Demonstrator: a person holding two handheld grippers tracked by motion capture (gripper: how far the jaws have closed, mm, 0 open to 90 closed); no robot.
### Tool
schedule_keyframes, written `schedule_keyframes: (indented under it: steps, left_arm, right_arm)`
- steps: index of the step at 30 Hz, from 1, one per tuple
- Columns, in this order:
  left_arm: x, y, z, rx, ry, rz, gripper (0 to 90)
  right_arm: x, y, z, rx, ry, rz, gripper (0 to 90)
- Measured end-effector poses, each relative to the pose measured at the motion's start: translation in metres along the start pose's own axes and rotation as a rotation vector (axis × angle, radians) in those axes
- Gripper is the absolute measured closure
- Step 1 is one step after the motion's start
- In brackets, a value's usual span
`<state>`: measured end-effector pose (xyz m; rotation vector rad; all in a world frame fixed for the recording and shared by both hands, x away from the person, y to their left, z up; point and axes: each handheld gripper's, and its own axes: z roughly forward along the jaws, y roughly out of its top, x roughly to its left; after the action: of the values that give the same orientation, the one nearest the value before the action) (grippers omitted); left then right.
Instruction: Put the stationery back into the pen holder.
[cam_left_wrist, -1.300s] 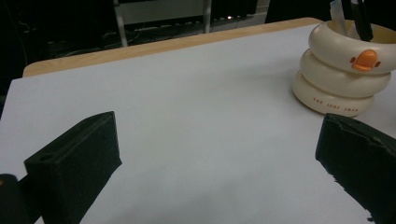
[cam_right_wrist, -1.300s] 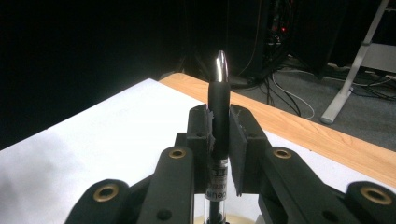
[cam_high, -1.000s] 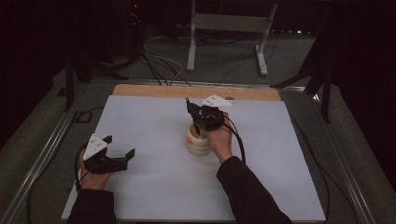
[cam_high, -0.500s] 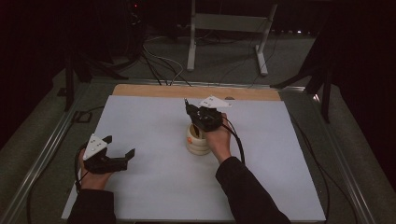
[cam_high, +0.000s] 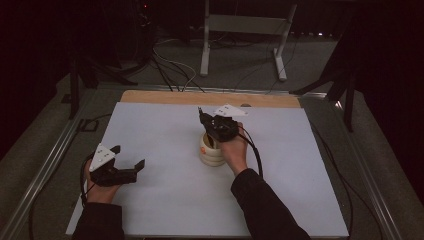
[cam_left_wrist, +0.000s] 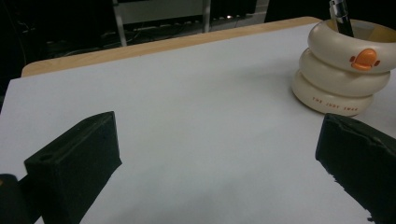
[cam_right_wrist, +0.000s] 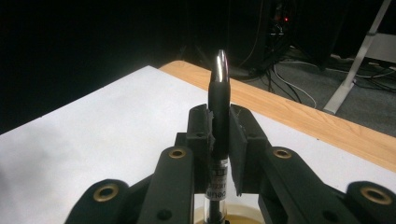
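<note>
Nothing has moved since the earlier frame. The right gripper (cam_right_wrist: 219, 140) has its jaws clamped on a black pen (cam_right_wrist: 218, 100) standing in the cream holder (cam_left_wrist: 341, 70), lettered "THE JUDY SWAN", mid-bench (cam_high: 165, 200). The left gripper (cam_high: 131, 167) rests with jaws wide, holding nothing.

Both forearms wore dark long sleeves (cam_high: 260, 200). Each hand carried a black two-jaw gripper, the left gripper (cam_high: 127, 159) and the right gripper (cam_high: 201, 116), each topped by a pale grey three-cornered plate with a black cable trailing. Brass-ringed screw holes studded the right one's linkage arms; its pads (cam_right_wrist: 239, 140) were blocky, matte black.
</note>
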<state>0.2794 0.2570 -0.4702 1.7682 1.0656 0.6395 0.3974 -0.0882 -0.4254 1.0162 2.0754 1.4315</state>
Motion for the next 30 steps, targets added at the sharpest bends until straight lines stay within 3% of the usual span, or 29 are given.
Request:
schedule_keyframes:
  steps: [30]
  left_arm:
    - [-0.001,0.0,0.0,0.002,0.0,0.003,0.2]
  right_arm:
    - [-0.008,-0.014,-0.003,0.02,-0.015,0.016,80.2]
